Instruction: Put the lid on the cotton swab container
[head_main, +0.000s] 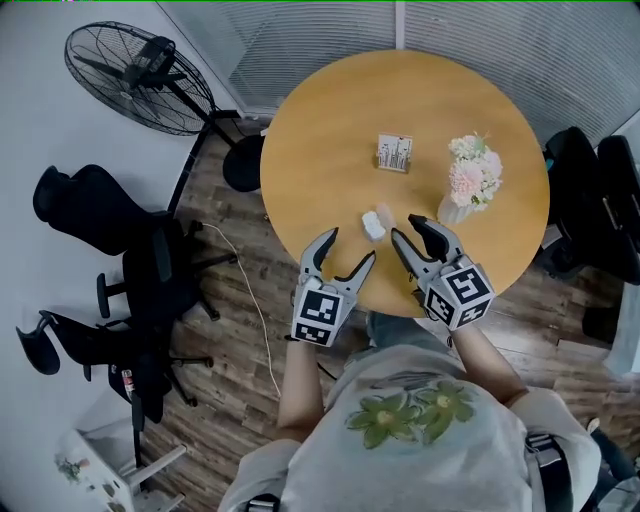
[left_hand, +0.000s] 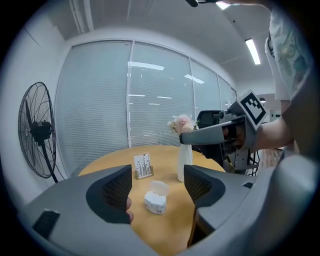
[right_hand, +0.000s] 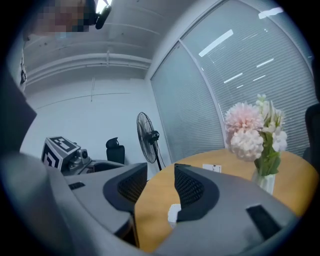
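The cotton swab container (head_main: 372, 226) is a small white box near the front edge of the round wooden table (head_main: 330, 110), with its clear lid (head_main: 384, 212) lying against its far side. In the left gripper view the container (left_hand: 155, 203) sits ahead with the lid (left_hand: 160, 188) leaning behind it. My left gripper (head_main: 350, 246) is open, just left of and short of the box, and holds nothing. My right gripper (head_main: 404, 228) is open at the box's right, also holding nothing. The right gripper view shows only a corner of the container (right_hand: 174, 213) past the jaw.
A white vase of pink flowers (head_main: 472, 180) stands to the right of the box, and a small card holder (head_main: 394, 153) sits behind it. A standing fan (head_main: 140, 65) and black office chairs (head_main: 120, 260) are to the table's left. More black chairs (head_main: 590, 200) stand at its right.
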